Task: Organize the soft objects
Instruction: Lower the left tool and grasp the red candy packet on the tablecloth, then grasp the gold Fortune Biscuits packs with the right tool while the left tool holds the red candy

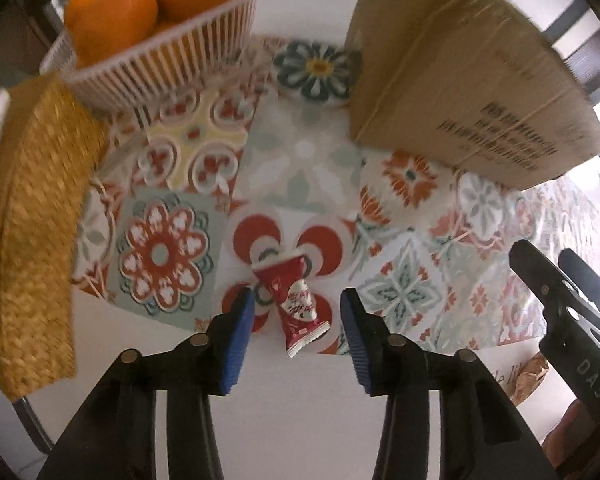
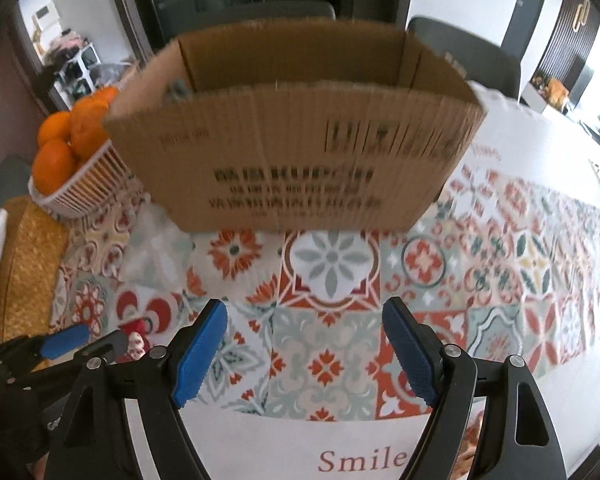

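Straddling the red boot (image 1: 296, 302) lying on the worktop (image 1: 300, 400), the left tool (image 1: 298, 322) has its pads apart, likely lined up for a pinch. The right tool (image 2: 304, 348), spread and empty, faces the open box (image 2: 292, 160), probably the drop-off.

Your left gripper (image 1: 296, 344) has ridged blue pads that look like rubber, set on matt black plastic arms with small bright metal pins. The right gripper (image 2: 304, 352) is built the same way. The small boot (image 1: 294, 302) between the left pads has a glossy red and white skin. The box (image 2: 292, 160) is plain brown corrugated cardboard, matt. The basket (image 1: 156, 68) is slatted white plastic, and its oranges (image 1: 112, 16) look dimpled. The mat (image 1: 32, 224) is coarse woven straw. The surface (image 2: 332, 288) wears a smooth, faintly shiny printed cover.
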